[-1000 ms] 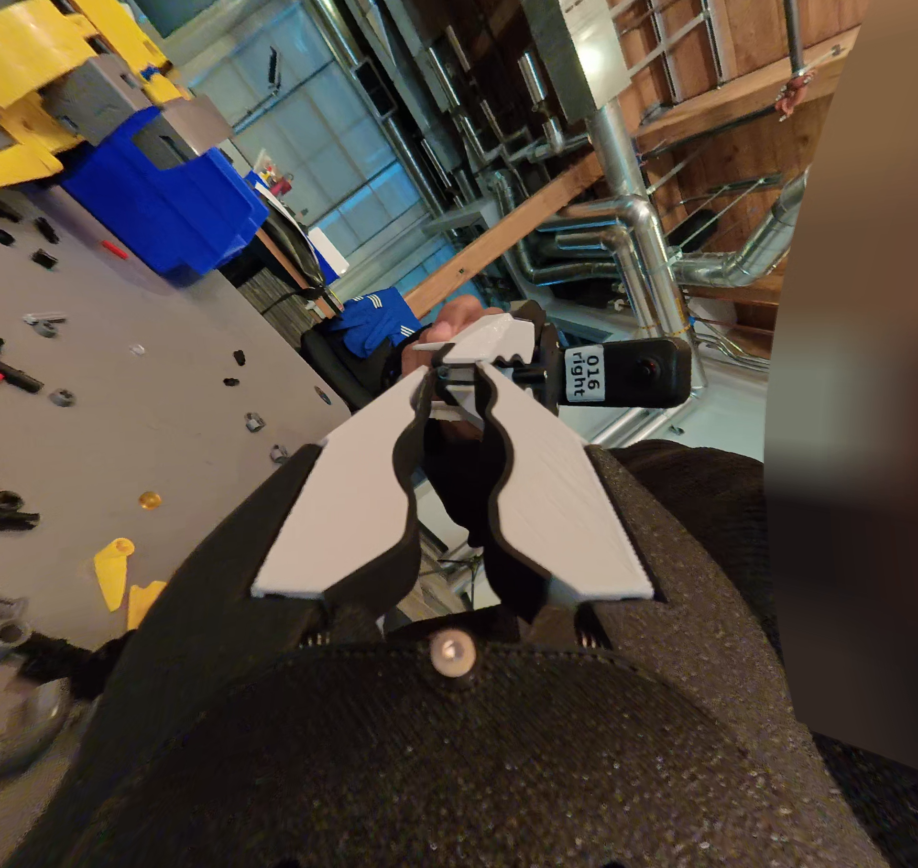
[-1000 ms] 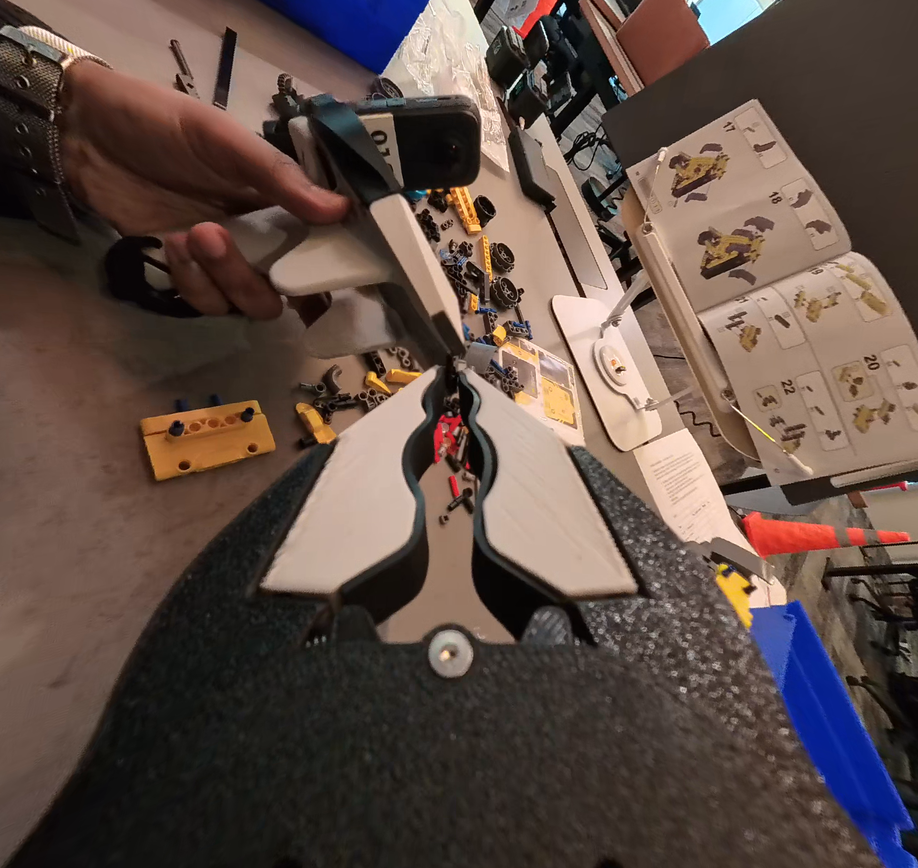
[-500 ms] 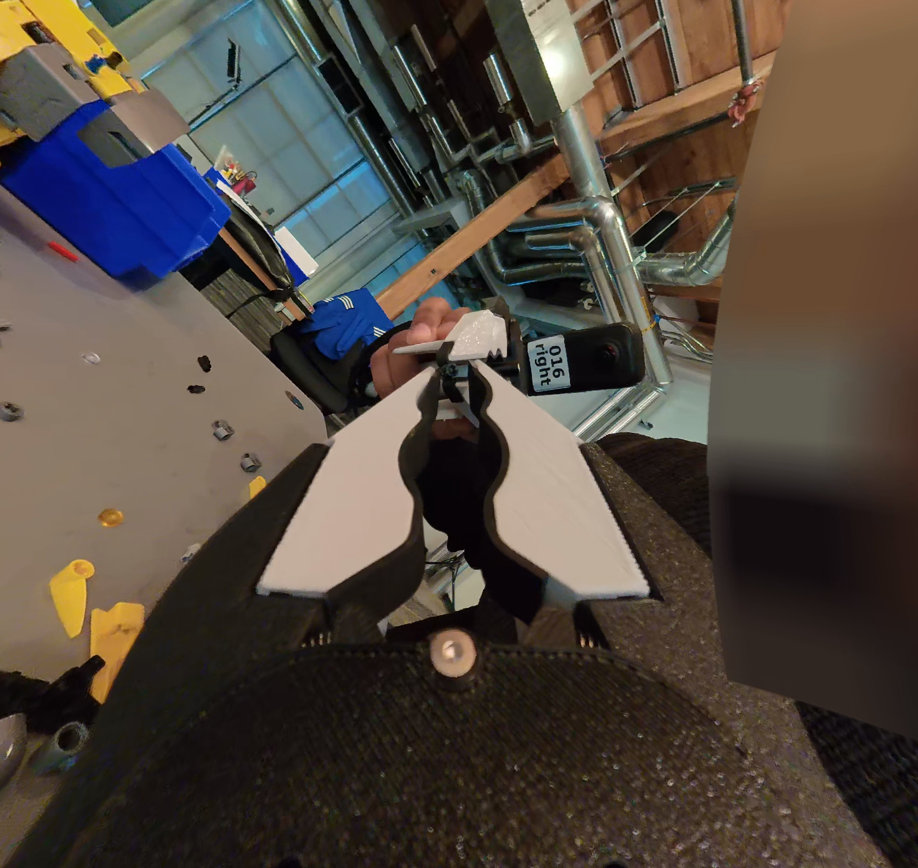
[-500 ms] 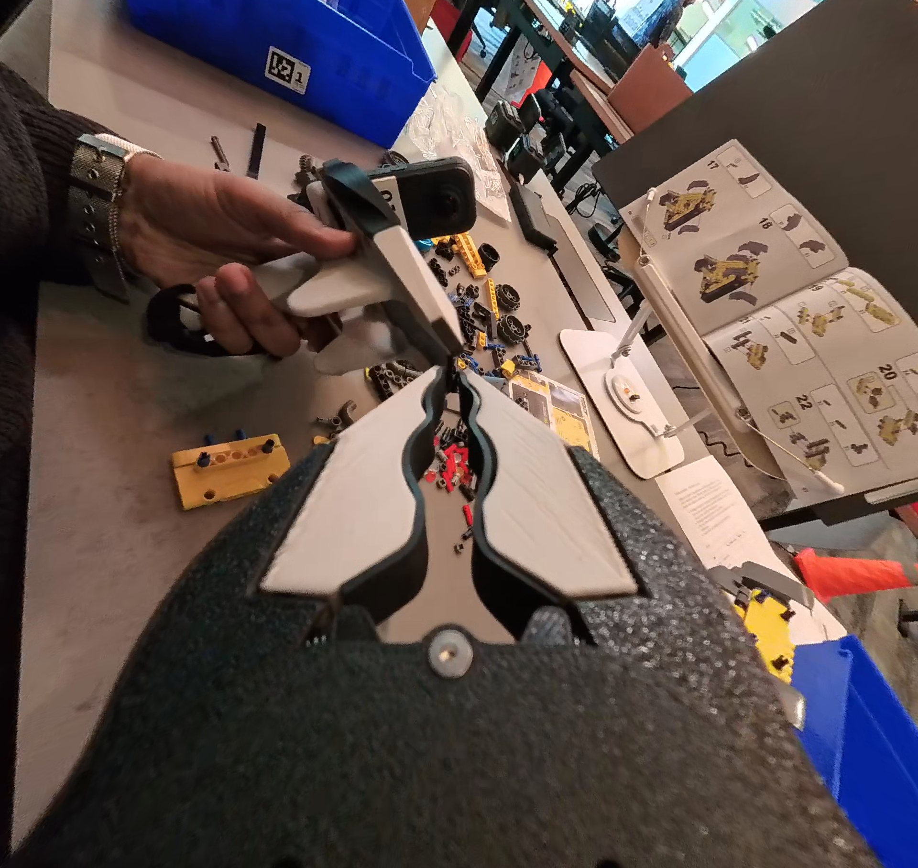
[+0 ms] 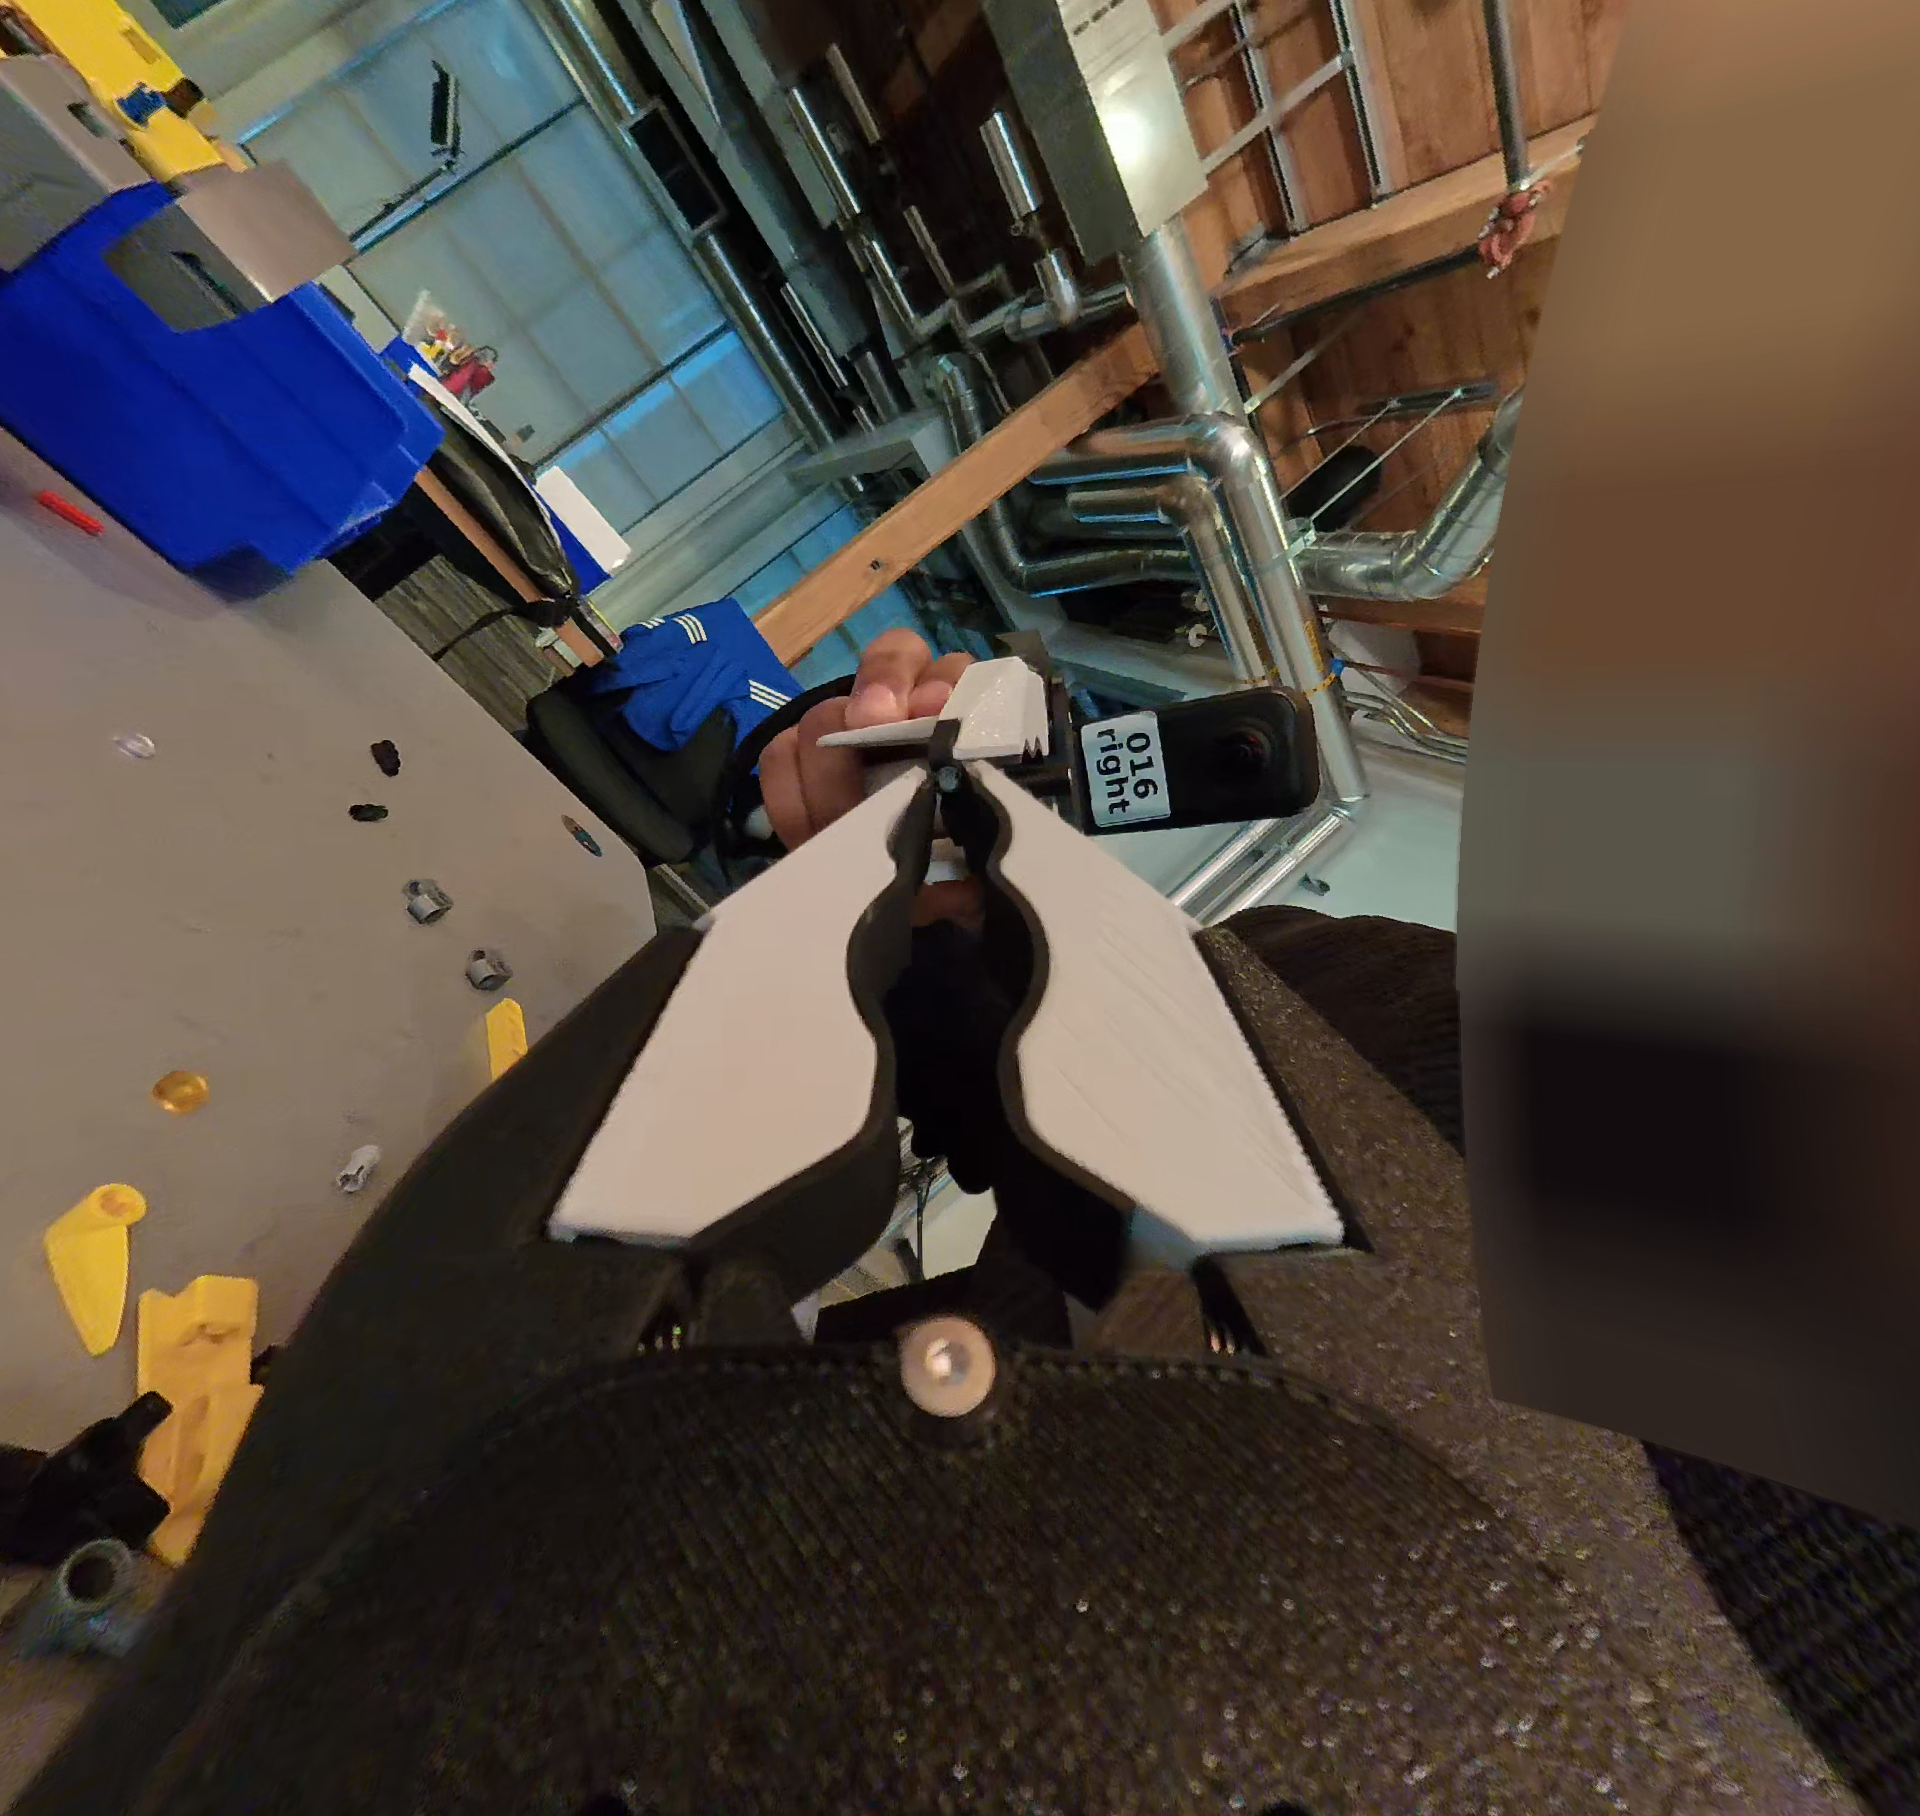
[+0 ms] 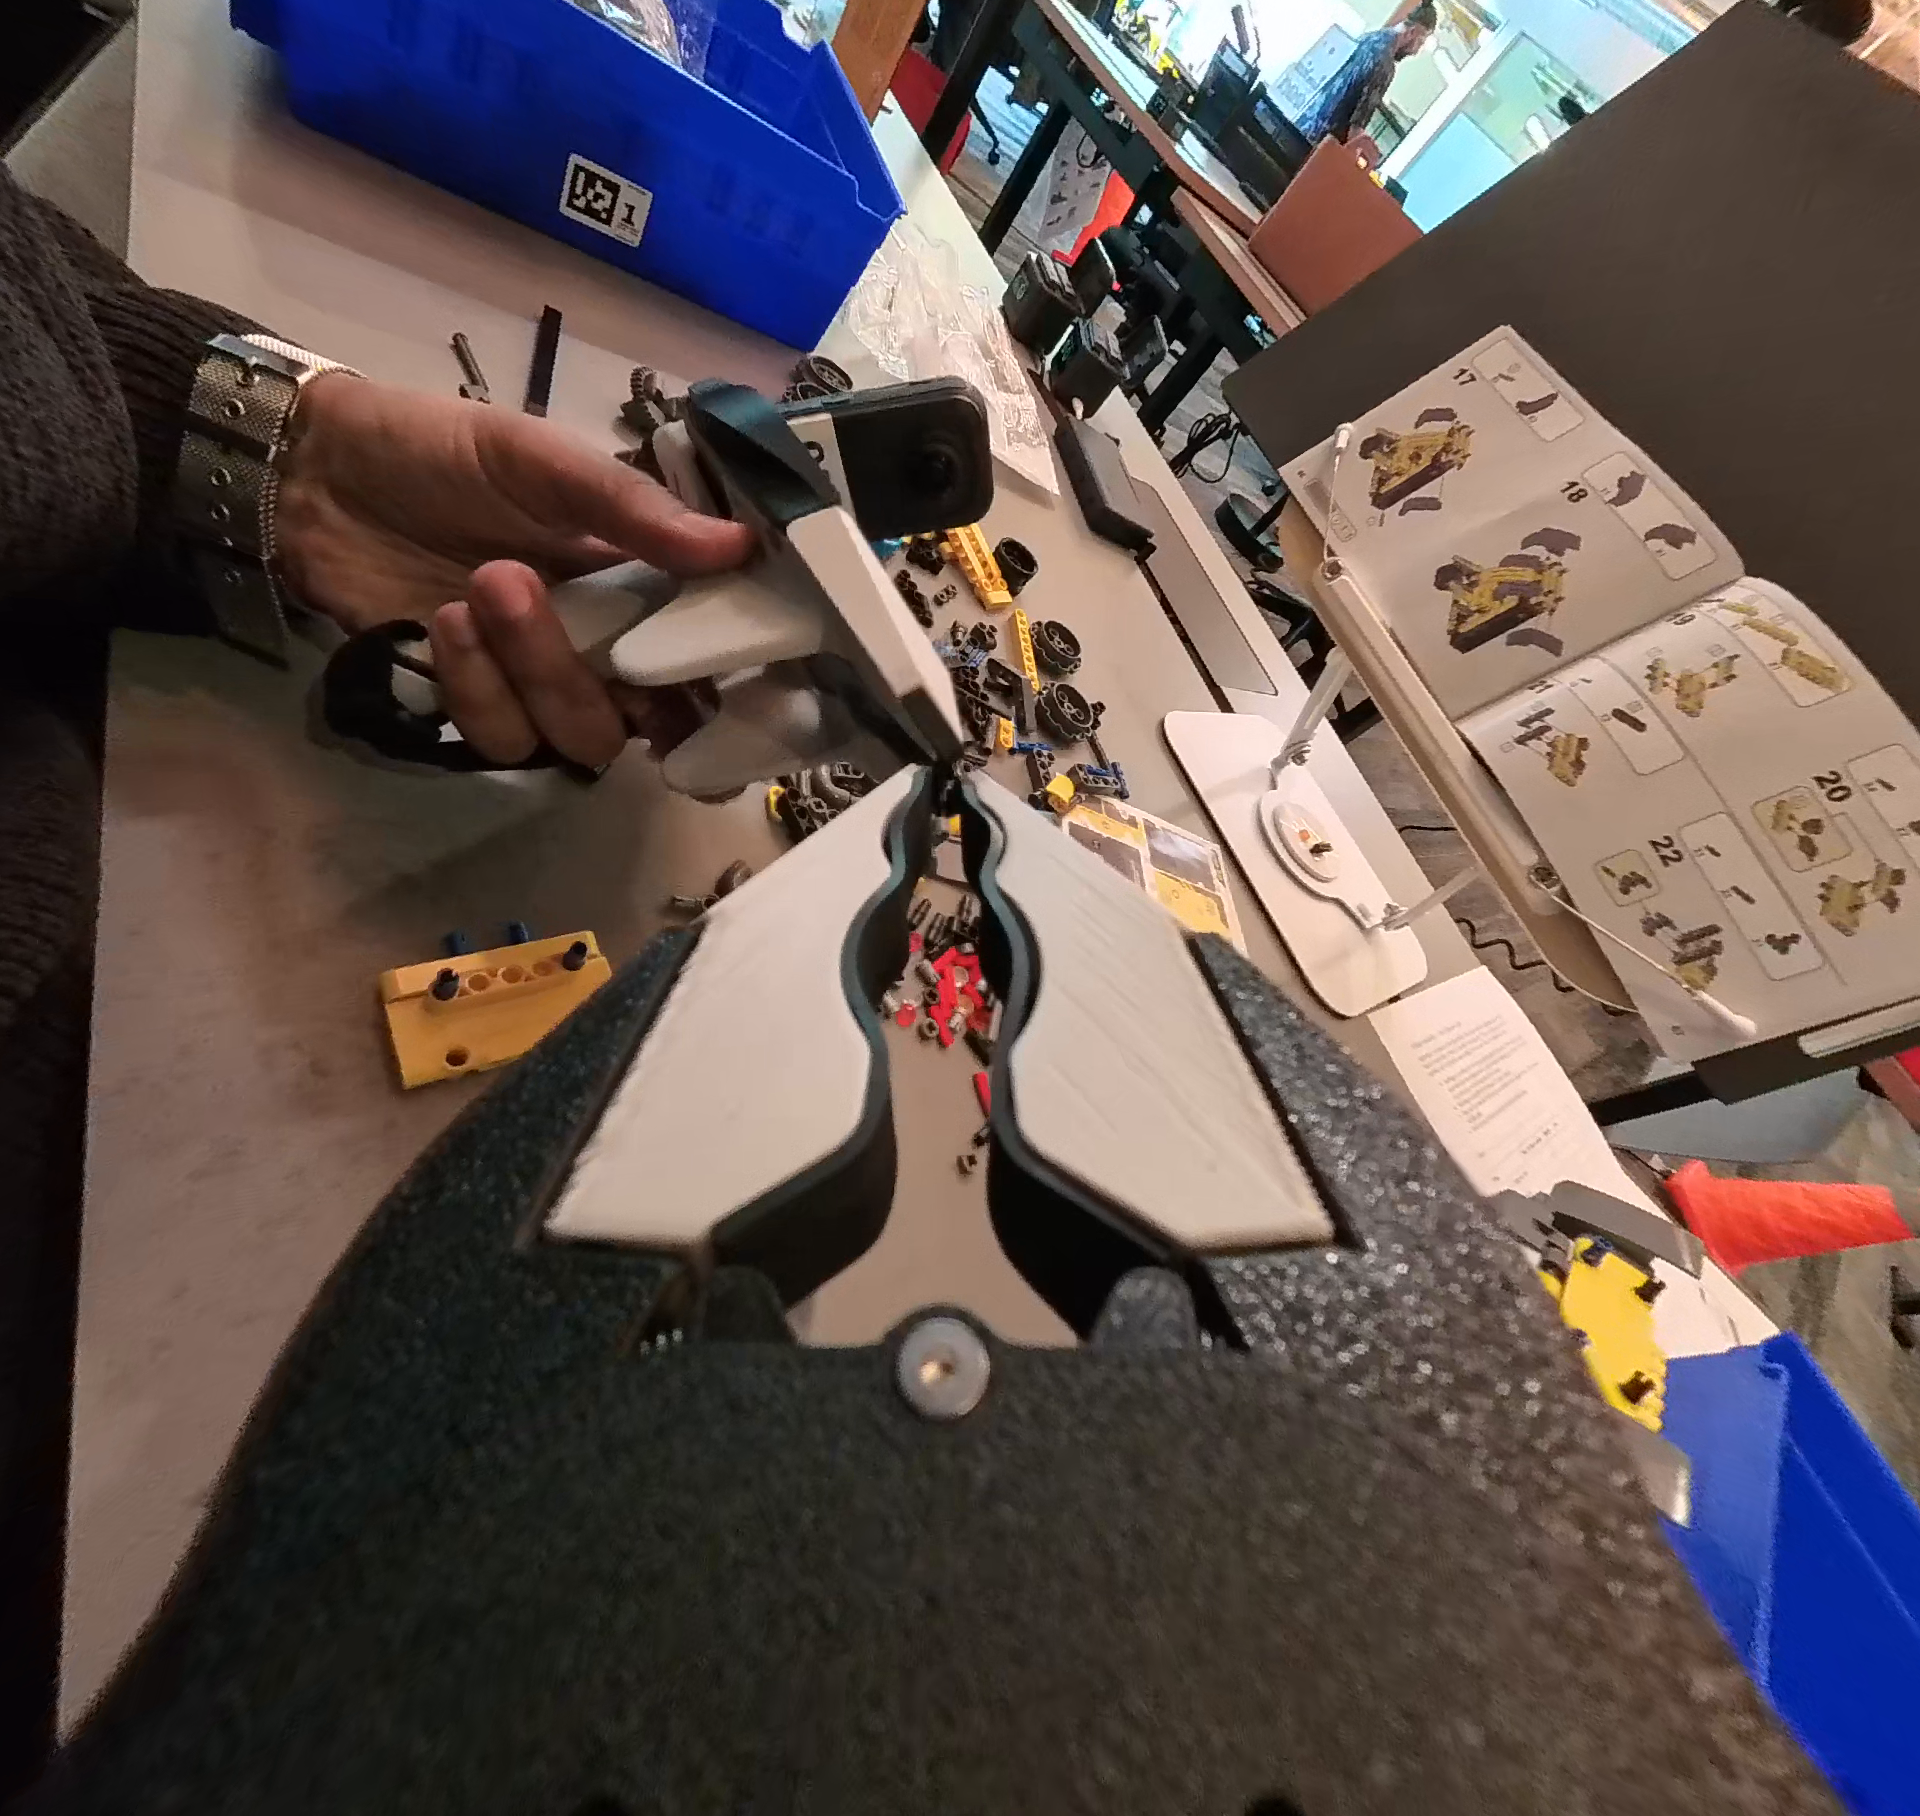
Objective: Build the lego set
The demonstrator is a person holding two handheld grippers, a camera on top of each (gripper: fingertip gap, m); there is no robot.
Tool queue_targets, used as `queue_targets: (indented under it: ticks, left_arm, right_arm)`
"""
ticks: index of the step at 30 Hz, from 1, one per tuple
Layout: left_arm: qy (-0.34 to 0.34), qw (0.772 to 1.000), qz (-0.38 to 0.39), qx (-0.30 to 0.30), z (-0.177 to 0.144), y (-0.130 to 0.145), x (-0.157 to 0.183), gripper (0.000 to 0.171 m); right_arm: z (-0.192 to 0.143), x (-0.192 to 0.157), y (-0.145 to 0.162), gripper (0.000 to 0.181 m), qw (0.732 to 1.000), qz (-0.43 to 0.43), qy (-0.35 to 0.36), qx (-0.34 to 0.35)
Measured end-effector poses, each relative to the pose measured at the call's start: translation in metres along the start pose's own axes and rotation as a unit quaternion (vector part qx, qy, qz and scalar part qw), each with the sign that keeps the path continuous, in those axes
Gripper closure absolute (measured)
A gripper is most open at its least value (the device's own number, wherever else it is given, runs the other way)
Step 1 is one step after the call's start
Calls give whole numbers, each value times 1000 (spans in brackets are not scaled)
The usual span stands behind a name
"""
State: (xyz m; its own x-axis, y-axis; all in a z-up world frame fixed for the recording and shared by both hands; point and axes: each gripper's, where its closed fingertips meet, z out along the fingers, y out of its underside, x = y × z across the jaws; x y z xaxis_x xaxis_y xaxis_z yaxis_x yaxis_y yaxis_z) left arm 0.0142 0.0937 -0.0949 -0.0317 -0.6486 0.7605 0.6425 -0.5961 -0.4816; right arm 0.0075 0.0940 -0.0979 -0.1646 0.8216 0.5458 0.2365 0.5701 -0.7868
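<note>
Both views tilted, table (image 6: pixel 260 1091), ceiling pipes (image 5: pixel 1226 478)

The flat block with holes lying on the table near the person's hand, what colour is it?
Yellow, with small dark blue pegs stuck in it; the block shows best in the right wrist view.

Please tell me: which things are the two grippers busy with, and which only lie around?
In use:
- left gripper and right gripper, tips meeting
- small dark piece pinched between them

Lying about:
- yellow block
- red pins
- wheels
- blue bin
- instruction booklet
</note>
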Motion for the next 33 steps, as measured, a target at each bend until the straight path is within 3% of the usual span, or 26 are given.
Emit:
queue_targets:
  ticks: [5,10,19,29,31,33]
  left_arm:
    - [15,1000,-16,1,-1,0,2,169]
    - [39,999,-37,5,-2,-2,7,169]
    - [62,996,-57,-1,0,1,11,169]
    - [60,997,-45,-9,2,4,13,168]
    - [11,1000,-19,-9,3,4,2,137]
    - [-24,1000,14,-11,3,4,-5,122]
  right_arm:
    - [0,0,-3,177,1000,24,-3,20]
    - [1,1,-7,153,996,80,-17,43]
    - [0,-1,-10,177,994,90,-32,57]
    - [-3,-3,-11,179,989,120,-67,47]
    - [-3,-1,-8,179,989,132,-62,37]
    - [-6,2,0,179,987,149,-56,16]
